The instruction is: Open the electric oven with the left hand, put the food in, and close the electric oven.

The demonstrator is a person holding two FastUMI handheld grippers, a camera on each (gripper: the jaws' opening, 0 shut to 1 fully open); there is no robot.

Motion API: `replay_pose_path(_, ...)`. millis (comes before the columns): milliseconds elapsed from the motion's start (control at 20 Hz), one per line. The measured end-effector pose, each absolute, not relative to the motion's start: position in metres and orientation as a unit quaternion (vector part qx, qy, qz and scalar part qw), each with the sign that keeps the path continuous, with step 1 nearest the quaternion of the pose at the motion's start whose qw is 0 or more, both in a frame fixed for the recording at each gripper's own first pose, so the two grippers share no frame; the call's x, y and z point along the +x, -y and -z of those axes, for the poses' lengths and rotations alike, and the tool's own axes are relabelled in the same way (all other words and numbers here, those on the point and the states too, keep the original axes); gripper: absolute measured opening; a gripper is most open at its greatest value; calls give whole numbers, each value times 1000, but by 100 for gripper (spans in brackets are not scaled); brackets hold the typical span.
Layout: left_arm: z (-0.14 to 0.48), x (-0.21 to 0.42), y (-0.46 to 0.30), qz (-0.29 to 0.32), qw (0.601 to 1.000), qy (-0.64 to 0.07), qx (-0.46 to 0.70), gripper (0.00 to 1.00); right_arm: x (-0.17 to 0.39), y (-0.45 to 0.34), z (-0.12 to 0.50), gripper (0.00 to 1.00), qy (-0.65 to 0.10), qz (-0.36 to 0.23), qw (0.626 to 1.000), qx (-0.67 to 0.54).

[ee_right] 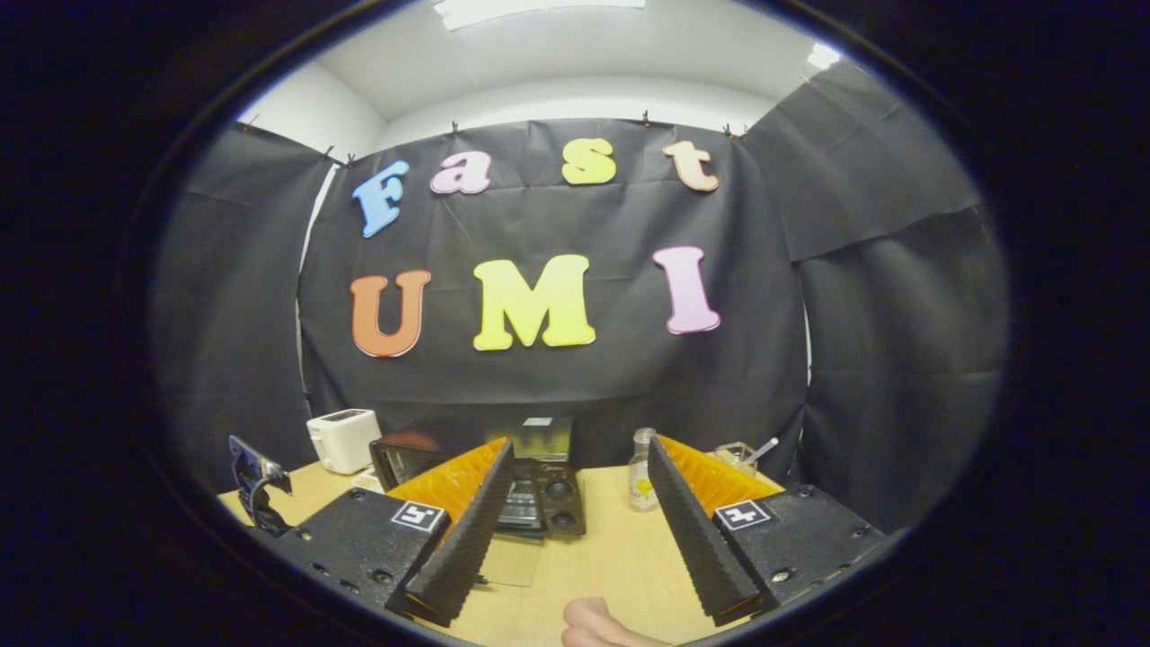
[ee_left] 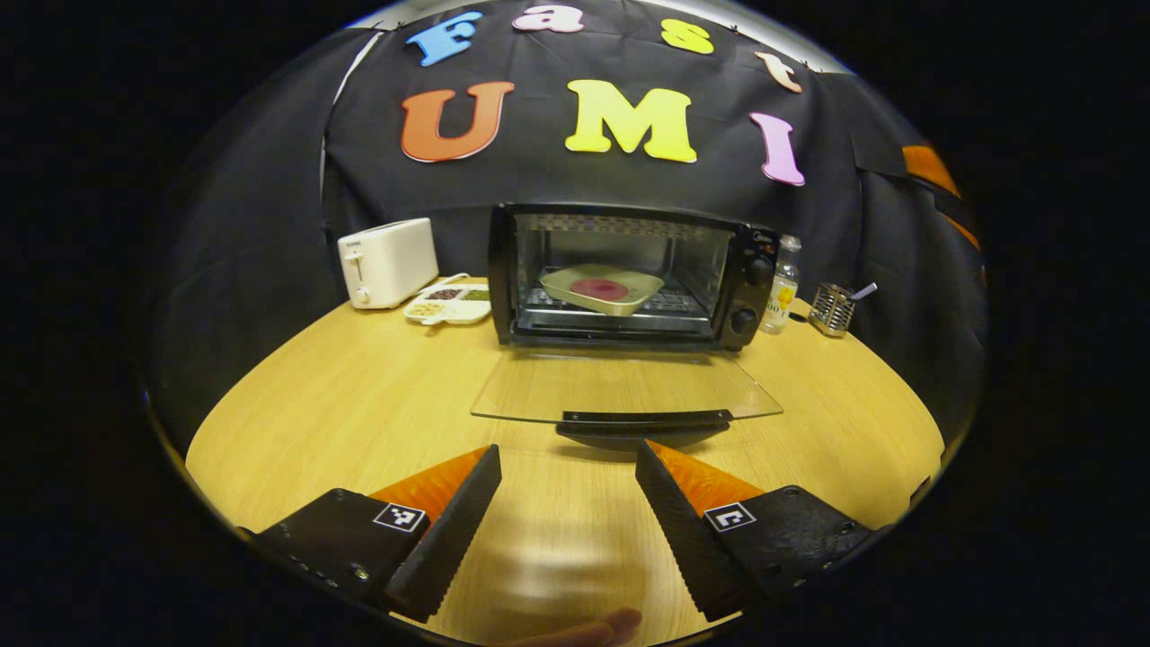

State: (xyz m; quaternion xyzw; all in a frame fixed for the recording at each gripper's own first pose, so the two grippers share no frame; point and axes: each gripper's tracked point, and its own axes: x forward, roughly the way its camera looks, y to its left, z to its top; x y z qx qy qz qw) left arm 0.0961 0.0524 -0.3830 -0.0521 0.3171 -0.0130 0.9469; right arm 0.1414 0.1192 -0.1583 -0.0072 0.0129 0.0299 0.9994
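The black electric oven (ee_left: 629, 274) stands at the back of the wooden table (ee_left: 359, 404), its glass door (ee_left: 624, 386) folded down flat toward me. Inside, on the rack, rests a pale tray with a round red piece of food (ee_left: 600, 288). My left gripper (ee_left: 568, 458) hovers open just in front of the door's black handle (ee_left: 645, 418), holding nothing. In the right gripper view the oven (ee_right: 539, 481) sits lower left, partly hidden behind my left finger. My right gripper (ee_right: 575, 449) is raised above the table, open and holding nothing.
A white toaster (ee_left: 388, 262) and a white divided dish (ee_left: 449, 304) with snacks sit left of the oven. A small clear bottle (ee_left: 783, 284) and a wire holder (ee_left: 832, 309) stand to its right. The other gripper (ee_right: 256, 490) shows at far left. A fingertip (ee_right: 593, 622) pokes in below.
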Motion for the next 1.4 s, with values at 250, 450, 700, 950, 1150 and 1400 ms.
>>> replay_pose_path(250,401,110,-17,39,940,-336,-45,96,142,-86,154,95,-13,-20,1000,1)
replay_pose_path(450,412,122,-12,42,937,-346,-19,96,142,-50,146,95,-2,15,1000,5)
replay_pose_path(700,424,128,-10,38,928,-369,-19,98,136,-33,133,92,7,5,1000,24)
replay_pose_path(950,421,129,-10,36,927,-372,-23,98,135,-20,133,92,5,9,999,33)
replay_pose_path(1150,414,131,-10,35,928,-371,-25,98,132,-12,131,92,4,11,999,33)
replay_pose_path(1400,398,136,-11,36,933,-358,-22,98,127,-7,133,92,0,19,999,32)
